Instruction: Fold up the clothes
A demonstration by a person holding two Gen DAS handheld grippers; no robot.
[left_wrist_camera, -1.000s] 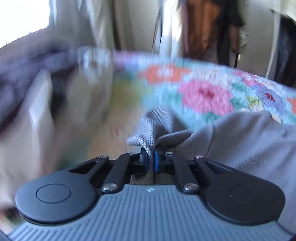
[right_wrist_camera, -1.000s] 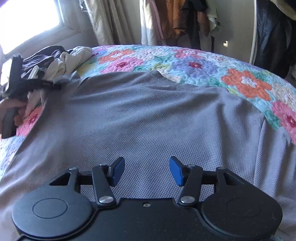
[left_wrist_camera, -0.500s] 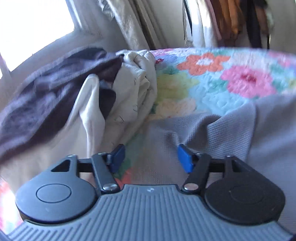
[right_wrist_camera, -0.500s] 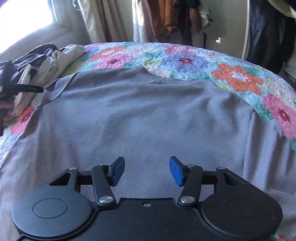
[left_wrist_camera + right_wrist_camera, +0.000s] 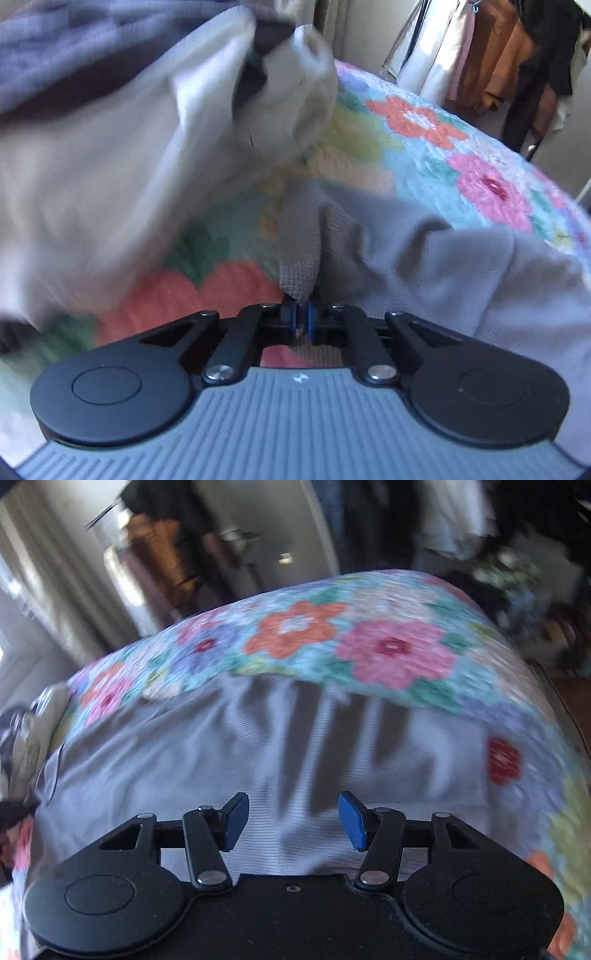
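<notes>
Left wrist view: the heap of beige and dark clothes (image 5: 122,122) is smeared by motion blur and runs off the top and left edges, so separate garments can't be told apart. The grey knit garment (image 5: 461,269) is cut off at the right edge; its pinched fold disappears between the blue pads of the left gripper (image 5: 303,321), and the bit behind them is hidden by the gripper body.

Right wrist view: whole pic blurred – floral quilt (image 5: 388,650) pattern soft, hanging clothes (image 5: 159,550) at the back just dark and brown streaks. Grey garment (image 5: 166,760) runs under the right gripper (image 5: 293,819) body – near edge hidden. Clutter at top right too blurred to ID.
</notes>
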